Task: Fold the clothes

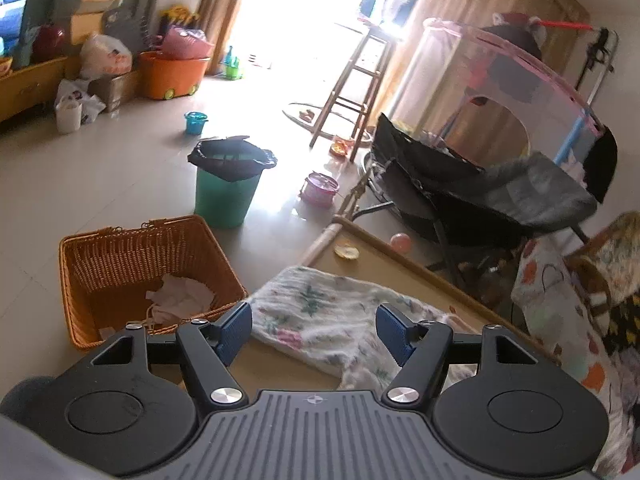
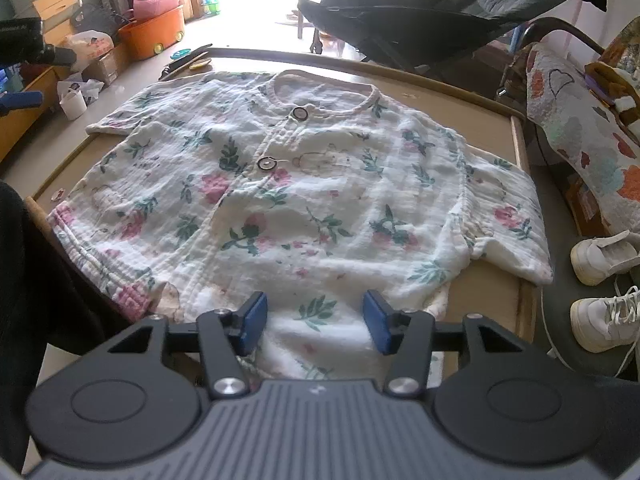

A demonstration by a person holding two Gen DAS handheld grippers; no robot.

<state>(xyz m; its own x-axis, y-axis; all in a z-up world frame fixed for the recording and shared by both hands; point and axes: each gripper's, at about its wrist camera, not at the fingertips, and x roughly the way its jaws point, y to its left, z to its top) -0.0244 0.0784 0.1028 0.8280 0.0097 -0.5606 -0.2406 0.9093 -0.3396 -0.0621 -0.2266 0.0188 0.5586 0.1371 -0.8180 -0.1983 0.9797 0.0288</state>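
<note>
A floral shirt (image 2: 280, 184) lies flat on the bench (image 2: 472, 120), collar toward its far edge. Both tongs, left (image 1: 316, 332) and right (image 2: 316, 322), stand apart, empty. Only the left view shows a wicker basket (image 1: 120, 256).

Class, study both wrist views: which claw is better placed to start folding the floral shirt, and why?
Right. The right claw sits open over the floral shirt's near hem, cloth between its fingers. The left claw is open above a sleeve at the table edge.

Left wrist view: the floral shirt (image 1: 320, 320) shows only one corner, the rest cut off behind the gripper body at lower frame. Doorway at top centre is blown out. Right wrist view: shirt hem hidden under the gripper body; white shoes (image 2: 604, 280) clipped by the right edge.
</note>
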